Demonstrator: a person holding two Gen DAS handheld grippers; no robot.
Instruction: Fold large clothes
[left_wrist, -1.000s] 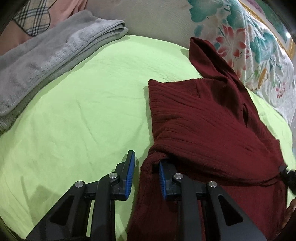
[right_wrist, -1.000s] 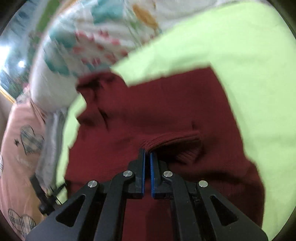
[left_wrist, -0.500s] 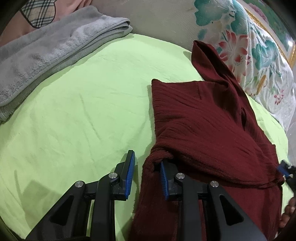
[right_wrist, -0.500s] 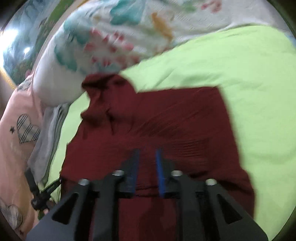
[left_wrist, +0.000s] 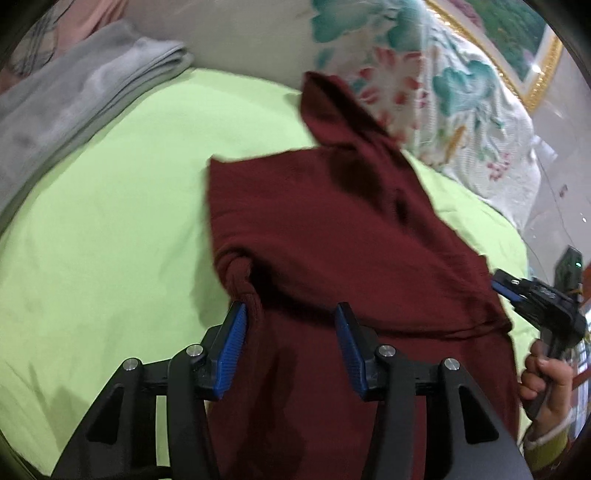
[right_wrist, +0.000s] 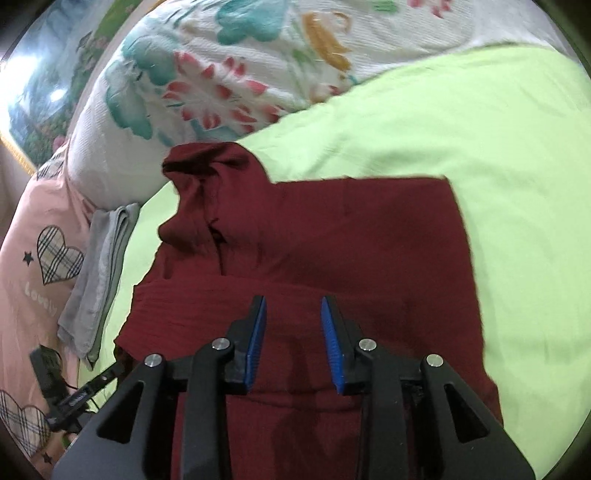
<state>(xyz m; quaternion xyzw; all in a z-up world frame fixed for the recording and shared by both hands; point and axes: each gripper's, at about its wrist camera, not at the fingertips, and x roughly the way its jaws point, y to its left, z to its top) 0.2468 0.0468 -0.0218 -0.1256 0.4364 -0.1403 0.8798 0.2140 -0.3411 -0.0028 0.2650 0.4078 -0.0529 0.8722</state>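
Note:
A dark red knit garment (left_wrist: 332, 236) lies partly folded on the lime green sheet (left_wrist: 110, 221); it also shows in the right wrist view (right_wrist: 351, 236). My left gripper (left_wrist: 290, 325) is open over the garment's near left edge, beside a bunched cuff (left_wrist: 240, 280). My right gripper (right_wrist: 291, 319) is open and empty above the garment's middle; it also shows in the left wrist view (left_wrist: 517, 291) at the garment's right edge. One sleeve end (right_wrist: 207, 162) lies against the pillow.
A floral pillow (right_wrist: 240, 85) lies at the head of the bed. A folded grey towel (left_wrist: 74, 99) lies at the far left, also in the right wrist view (right_wrist: 99, 266). A pink quilt with plaid hearts (right_wrist: 33, 277) lies beyond it.
My right gripper opened and let go of the folded sleeve cuff, which now lies flat. My left gripper opened wider and shifted right over the garment's edge.

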